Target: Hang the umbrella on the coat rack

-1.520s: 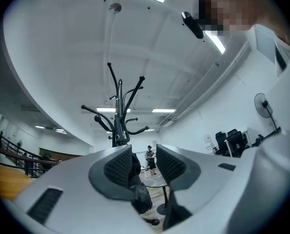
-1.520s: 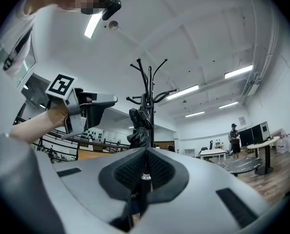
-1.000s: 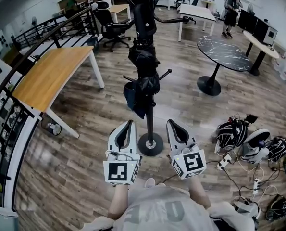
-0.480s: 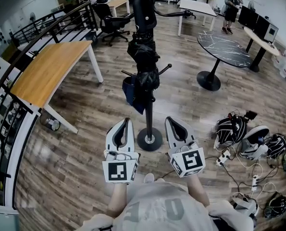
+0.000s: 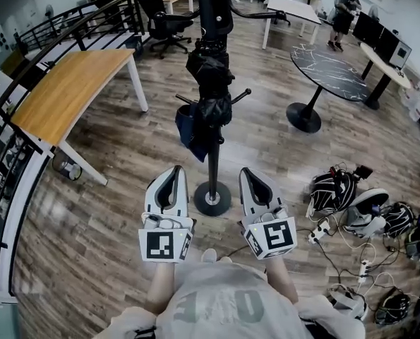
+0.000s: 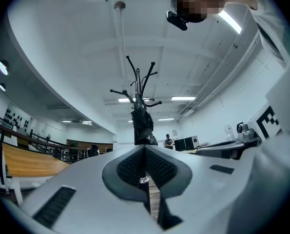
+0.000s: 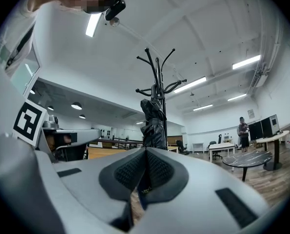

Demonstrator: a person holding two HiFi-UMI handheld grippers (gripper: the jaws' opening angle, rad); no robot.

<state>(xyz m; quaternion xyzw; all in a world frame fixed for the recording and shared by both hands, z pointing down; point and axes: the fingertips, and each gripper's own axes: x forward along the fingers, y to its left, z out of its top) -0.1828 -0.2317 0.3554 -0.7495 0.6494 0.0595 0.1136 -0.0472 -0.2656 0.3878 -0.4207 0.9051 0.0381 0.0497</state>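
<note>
The black coat rack (image 5: 214,147) stands on its round base on the wood floor straight ahead of me. A folded black umbrella (image 5: 209,94) hangs on its pole, with a dark blue piece (image 5: 189,137) beside it lower down. The umbrella (image 6: 143,126) and the rack's hooks (image 6: 139,82) show beyond the left jaws, and the umbrella (image 7: 154,123) beyond the right jaws too. My left gripper (image 5: 174,170) and right gripper (image 5: 246,172) are side by side near the base, apart from the rack. Both are shut with nothing in them (image 6: 145,148) (image 7: 145,150).
A wooden desk (image 5: 68,97) stands at the left by a black railing (image 5: 61,44). A round dark table (image 5: 330,73), a white table (image 5: 289,11) and an office chair (image 5: 164,37) stand behind. Helmets and cables (image 5: 354,207) lie on the floor at right. A person (image 5: 347,9) stands far back.
The head view has shifted a little, so the grippers and rack sit slightly lower and further left. Both grippers stay shut and empty; the umbrella hangs as before.
</note>
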